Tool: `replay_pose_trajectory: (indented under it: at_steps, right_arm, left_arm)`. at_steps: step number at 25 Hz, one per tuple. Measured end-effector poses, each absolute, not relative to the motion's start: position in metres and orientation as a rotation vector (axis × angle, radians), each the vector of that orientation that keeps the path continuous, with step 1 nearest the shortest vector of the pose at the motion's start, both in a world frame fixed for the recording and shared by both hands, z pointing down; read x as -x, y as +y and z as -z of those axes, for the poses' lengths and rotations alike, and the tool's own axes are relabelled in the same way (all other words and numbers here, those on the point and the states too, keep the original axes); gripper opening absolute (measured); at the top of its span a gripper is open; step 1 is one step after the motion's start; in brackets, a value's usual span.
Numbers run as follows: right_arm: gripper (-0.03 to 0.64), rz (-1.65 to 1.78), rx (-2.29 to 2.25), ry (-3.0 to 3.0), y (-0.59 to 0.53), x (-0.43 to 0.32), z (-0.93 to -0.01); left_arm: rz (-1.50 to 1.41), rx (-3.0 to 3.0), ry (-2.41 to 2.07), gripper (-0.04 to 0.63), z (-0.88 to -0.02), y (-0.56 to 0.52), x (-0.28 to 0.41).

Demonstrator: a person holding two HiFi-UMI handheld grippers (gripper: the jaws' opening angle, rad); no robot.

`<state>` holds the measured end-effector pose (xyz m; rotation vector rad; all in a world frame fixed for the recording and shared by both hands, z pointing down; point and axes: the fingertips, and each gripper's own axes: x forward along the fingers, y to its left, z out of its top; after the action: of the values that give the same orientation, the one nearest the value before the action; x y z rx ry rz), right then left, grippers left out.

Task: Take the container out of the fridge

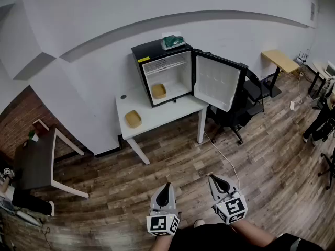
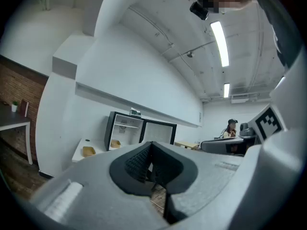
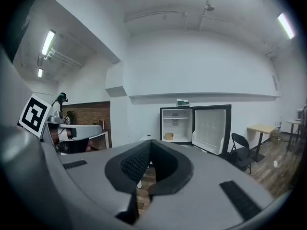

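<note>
A small black fridge [image 1: 163, 72] stands on a white table [image 1: 157, 114], its door [image 1: 217, 82] swung open to the right. A tan container [image 1: 158, 91] sits on the fridge's floor. A second tan container [image 1: 133, 118] lies on the table left of the fridge. Both grippers are low in the head view, well short of the table. My left gripper [image 1: 166, 186] is shut and empty. My right gripper [image 1: 215, 180] is shut too, with nothing in it. The fridge [image 3: 180, 124] and its container [image 3: 168, 136] show far off in the right gripper view, and the fridge [image 2: 125, 131] also in the left gripper view.
A green item [image 1: 172, 40] lies on top of the fridge. A black chair [image 1: 235, 114] stands behind the open door. A dark desk [image 1: 36, 161] is at the left, a wooden desk [image 1: 280, 60] at the far right. A white cable [image 1: 222, 158] runs across the wood floor.
</note>
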<state>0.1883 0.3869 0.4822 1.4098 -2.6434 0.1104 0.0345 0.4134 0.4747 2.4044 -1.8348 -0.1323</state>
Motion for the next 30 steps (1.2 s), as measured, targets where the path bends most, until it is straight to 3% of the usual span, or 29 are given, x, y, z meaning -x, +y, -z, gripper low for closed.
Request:
replay_pose_trajectory:
  at_steps: [18,30]
  right_arm:
    - [0.000,-0.155,-1.374,-2.771,0.406,-0.226,-0.491]
    - [0.000,-0.194,-1.369,-2.714,0.369,-0.209,-0.516]
  left_arm:
    - [0.056,-2.405,-1.844,0.014,-0.496,0.436,-0.063]
    - [0.054,-2.435,-1.737,0.014,-0.516,0.374,-0.064]
